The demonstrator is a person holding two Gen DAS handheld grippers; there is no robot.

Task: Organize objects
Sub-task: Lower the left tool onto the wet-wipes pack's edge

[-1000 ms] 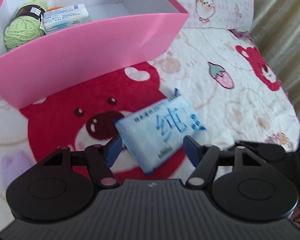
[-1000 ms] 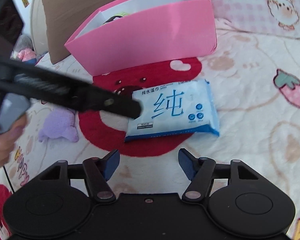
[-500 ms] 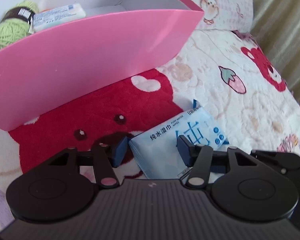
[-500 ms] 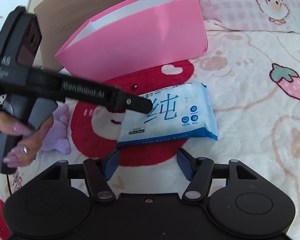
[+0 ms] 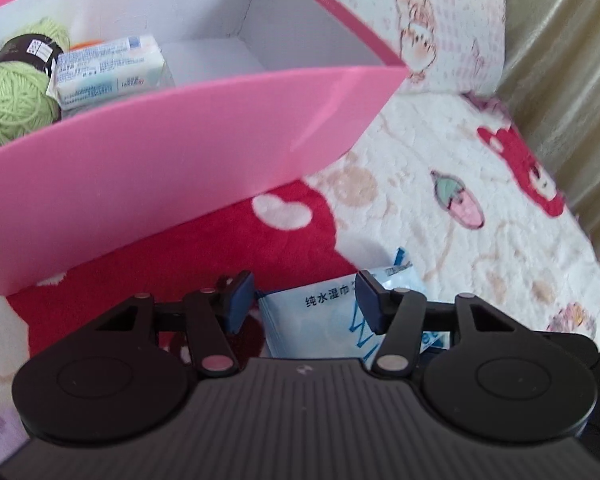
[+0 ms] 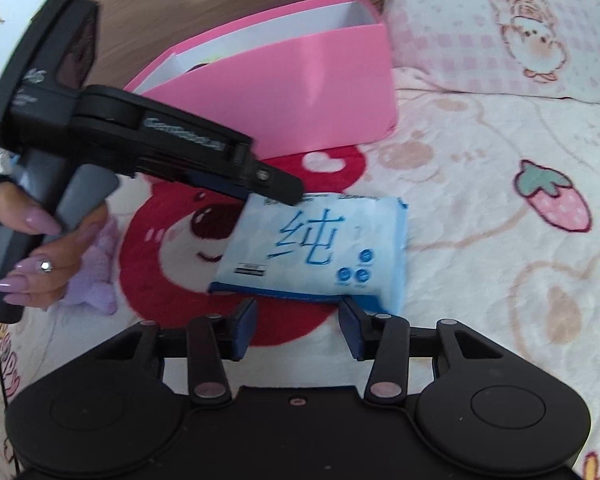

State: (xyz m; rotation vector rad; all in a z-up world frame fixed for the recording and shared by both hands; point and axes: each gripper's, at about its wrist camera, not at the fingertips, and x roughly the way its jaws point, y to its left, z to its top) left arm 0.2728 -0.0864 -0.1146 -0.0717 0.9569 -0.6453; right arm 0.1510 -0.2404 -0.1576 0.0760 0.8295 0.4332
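A blue and white wet-wipes pack [image 6: 320, 248] lies on the red bear print in front of the pink box [image 6: 300, 92]. My left gripper [image 5: 302, 292] straddles the left end of the pack [image 5: 312, 328]. Its right pad overlaps the wrapper, and a sliver of red blanket shows beside its left pad. From the right wrist view, the left gripper [image 6: 276, 190] reaches down onto the pack's far left corner. My right gripper [image 6: 298, 316] is closing. Its tips are at the pack's near edge and nothing is pressed between them.
Inside the pink box [image 5: 160, 168] are green yarn [image 5: 12, 100] and a white packet [image 5: 108, 66]; its right half is bare. A hand [image 6: 48, 256] holds the left gripper over a purple plush [image 6: 96, 276]. A pillow [image 6: 520, 32] lies at the back, and a curtain [image 5: 560, 80] hangs to the right.
The left gripper came in over the pack's left end, which now sits lower between its fingers. The right gripper's fingers have drawn closer together.
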